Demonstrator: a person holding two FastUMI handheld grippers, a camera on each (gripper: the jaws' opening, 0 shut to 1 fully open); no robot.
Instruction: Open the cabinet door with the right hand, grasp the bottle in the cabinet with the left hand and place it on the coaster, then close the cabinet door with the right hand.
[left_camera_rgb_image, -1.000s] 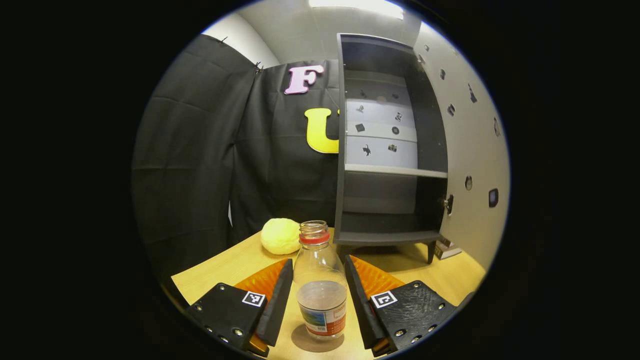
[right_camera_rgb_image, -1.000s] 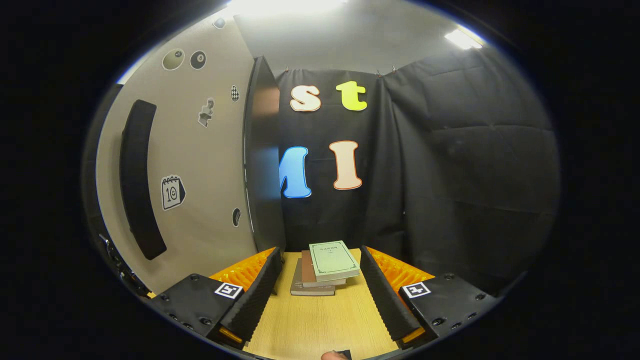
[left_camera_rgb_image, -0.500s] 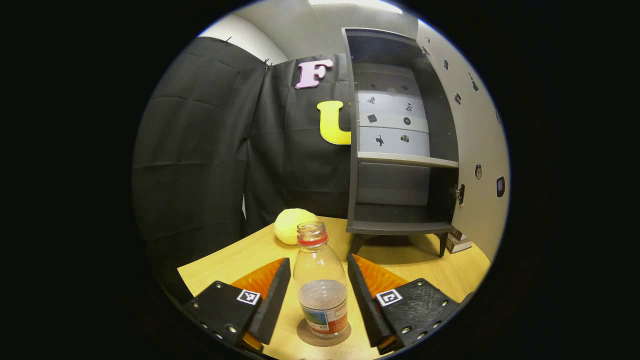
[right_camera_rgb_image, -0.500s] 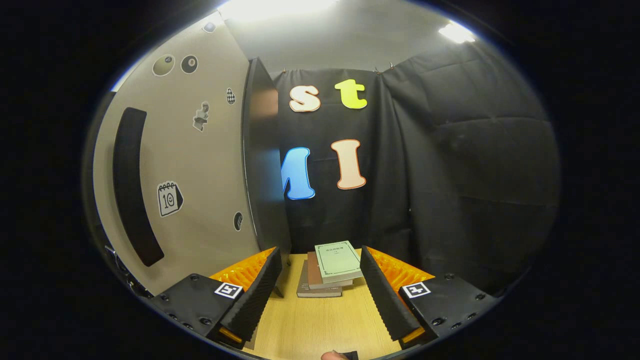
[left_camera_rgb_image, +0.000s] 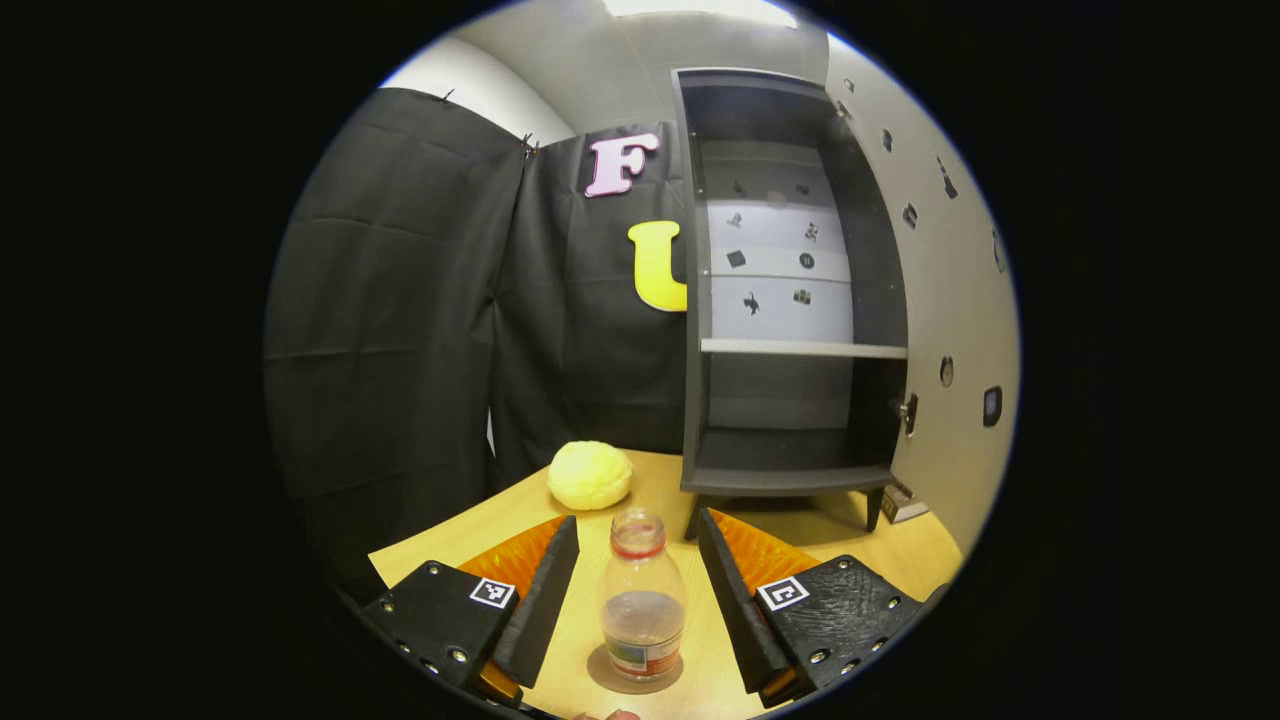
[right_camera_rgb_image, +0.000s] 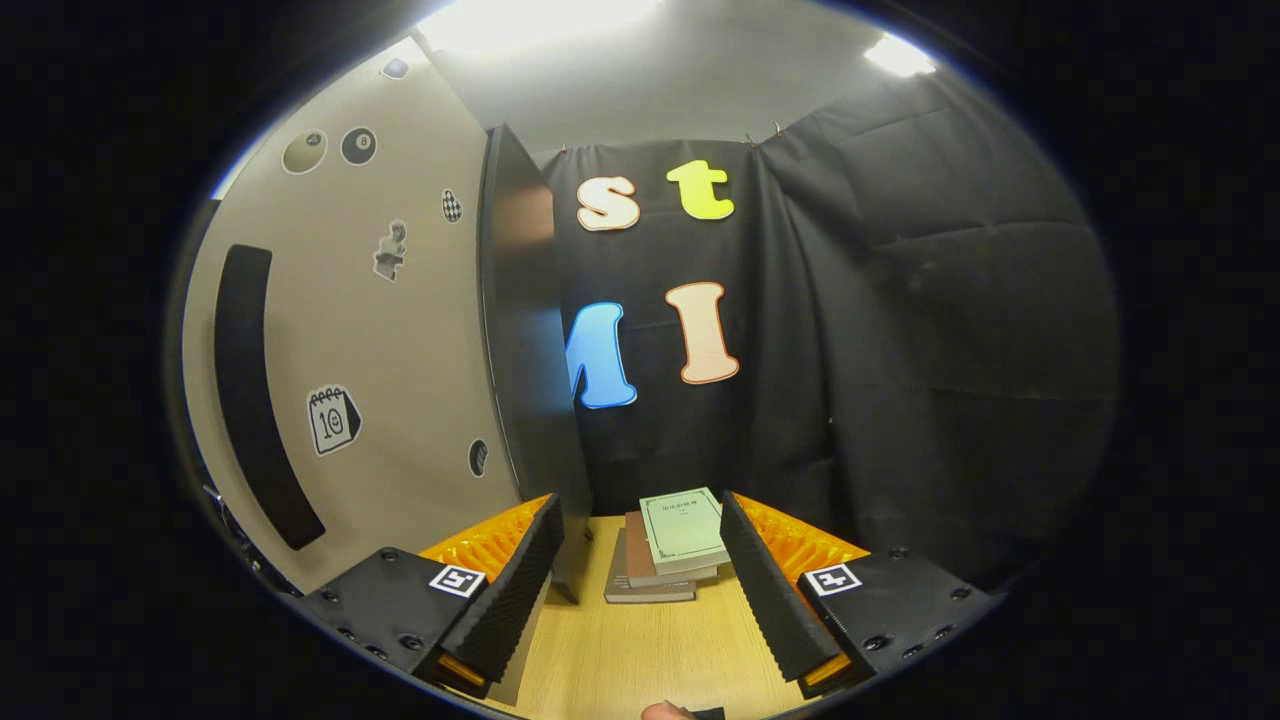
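Bottle (left_camera_rgb_image: 643, 598) is seen upright on the coaster (left_camera_rgb_image: 634, 672), on the worktop (left_camera_rgb_image: 480, 535), cap off, some liquid at the bottom. It stands between the fingers of the left gripper (left_camera_rgb_image: 636, 590), which are spread apart w/ a gap each side; nothing is grasped. Placement is judged done.

Risk 1: if the left gripper is drawn back crooked, the bottle could be clipped by a finger and tipped; being uncapped, liquid would be spilt.

A yellow bun-like object (left_camera_rgb_image: 589, 475) lies further back on the worktop, well apart, no hazard noted.

The cabinet (left_camera_rgb_image: 790, 300) is seen open, shelves bare. Its door (right_camera_rgb_image: 400, 350) stands swung out, just left of the right gripper (right_camera_rgb_image: 640, 580) in the right gripper view. Right fingers are released, holding nothing. Door handle (right_camera_rgb_image: 255, 400) is not yet touched.

Risk 2: door closing is judged the remaining step. If pushed too fast, the cabinet could be jolted on its legs and the worktop shaken. Stacked books (right_camera_rgb_image: 665, 545) lie ahead of the right gripper, nr the door's edge; they could be struck during the reach.
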